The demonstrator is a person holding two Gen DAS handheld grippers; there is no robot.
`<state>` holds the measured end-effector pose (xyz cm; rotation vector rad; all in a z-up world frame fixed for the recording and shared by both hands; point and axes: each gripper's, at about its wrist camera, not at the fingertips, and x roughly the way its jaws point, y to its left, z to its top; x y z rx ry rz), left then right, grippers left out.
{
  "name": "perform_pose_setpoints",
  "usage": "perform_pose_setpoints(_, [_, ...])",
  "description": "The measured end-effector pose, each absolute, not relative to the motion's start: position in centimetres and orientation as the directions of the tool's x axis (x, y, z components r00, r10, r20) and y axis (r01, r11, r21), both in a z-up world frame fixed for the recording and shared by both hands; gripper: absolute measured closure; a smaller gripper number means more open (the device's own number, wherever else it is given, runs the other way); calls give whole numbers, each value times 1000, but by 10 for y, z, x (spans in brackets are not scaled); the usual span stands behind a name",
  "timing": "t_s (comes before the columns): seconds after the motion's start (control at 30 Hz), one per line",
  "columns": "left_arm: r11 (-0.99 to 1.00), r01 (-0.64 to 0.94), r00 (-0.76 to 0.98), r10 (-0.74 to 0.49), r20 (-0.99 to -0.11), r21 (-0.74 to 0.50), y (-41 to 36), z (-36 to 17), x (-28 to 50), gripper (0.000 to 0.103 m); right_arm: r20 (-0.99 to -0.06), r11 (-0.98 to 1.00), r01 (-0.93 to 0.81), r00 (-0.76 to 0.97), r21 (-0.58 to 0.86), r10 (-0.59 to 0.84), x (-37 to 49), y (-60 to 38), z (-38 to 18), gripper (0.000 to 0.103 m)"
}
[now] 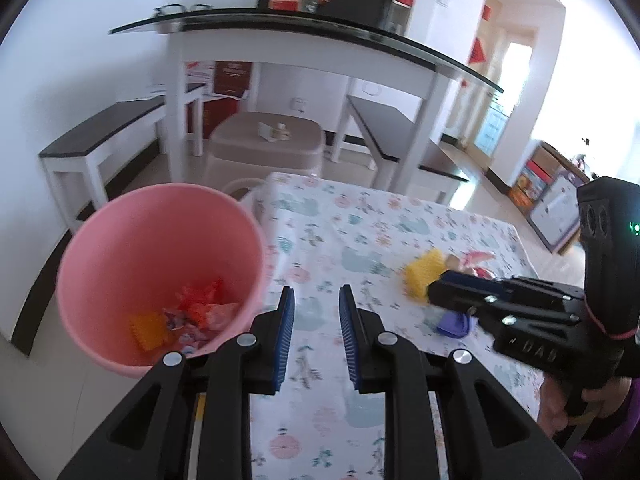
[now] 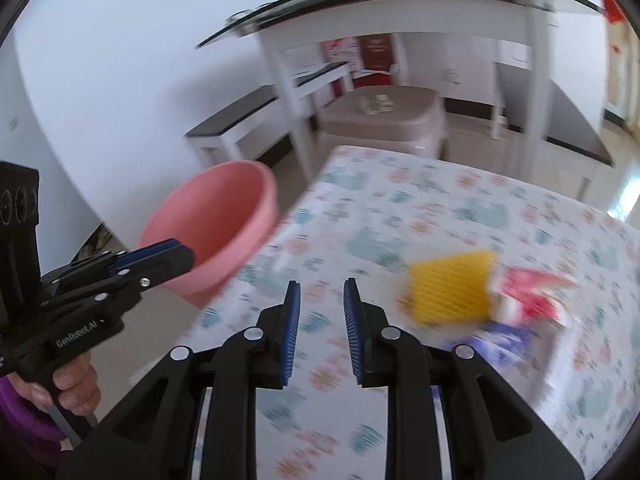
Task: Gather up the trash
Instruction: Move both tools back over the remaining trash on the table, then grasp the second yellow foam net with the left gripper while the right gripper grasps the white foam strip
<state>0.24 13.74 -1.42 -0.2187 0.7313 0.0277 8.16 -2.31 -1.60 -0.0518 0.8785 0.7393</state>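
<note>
A pink bin (image 1: 160, 264) stands off the left edge of the flower-print tablecloth (image 1: 360, 232). It holds a yellow ridged piece (image 1: 148, 330) and crumpled orange and pink wrappers (image 1: 204, 308). My left gripper (image 1: 316, 294) hovers open over the cloth just right of the bin, with nothing between its blue pads. On the cloth to the right lie a yellow ridged piece (image 2: 452, 284), a red-and-white wrapper (image 2: 532, 292) and a purple wrapper (image 2: 496, 340). My right gripper (image 2: 322, 286) is open and empty, left of that pile.
Behind the cloth stands a white table with a dark glass top (image 1: 280, 24), flanked by two dark-topped benches (image 1: 100, 136). A beige plastic tub (image 1: 268, 144) sits under it. A hand and purple sleeve (image 2: 60, 384) hold the left gripper.
</note>
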Motion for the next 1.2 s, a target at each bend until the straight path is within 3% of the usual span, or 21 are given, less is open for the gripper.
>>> perform_pose_setpoints(0.27, [974, 43, 669, -195, -717, -225, 96, -30, 36, 81, -735, 893, -405, 543, 194, 406, 90, -108, -31, 80])
perform_pose_setpoints(0.4, [971, 118, 632, -234, -739, -207, 71, -38, 57, 81, -745, 924, -325, 562, 200, 359, 94, -138, -41, 63])
perform_pose_setpoints(0.83, [966, 194, 573, -251, -780, -169, 39, -64, 141, 81, -780, 939, -277, 534, 204, 327, 98, -161, -64, 62])
perform_pose_setpoints(1.2, [953, 194, 507, -302, -808, -234, 32, -91, 169, 81, -809, 949, -261, 511, 175, 289, 101, -155, -78, 62])
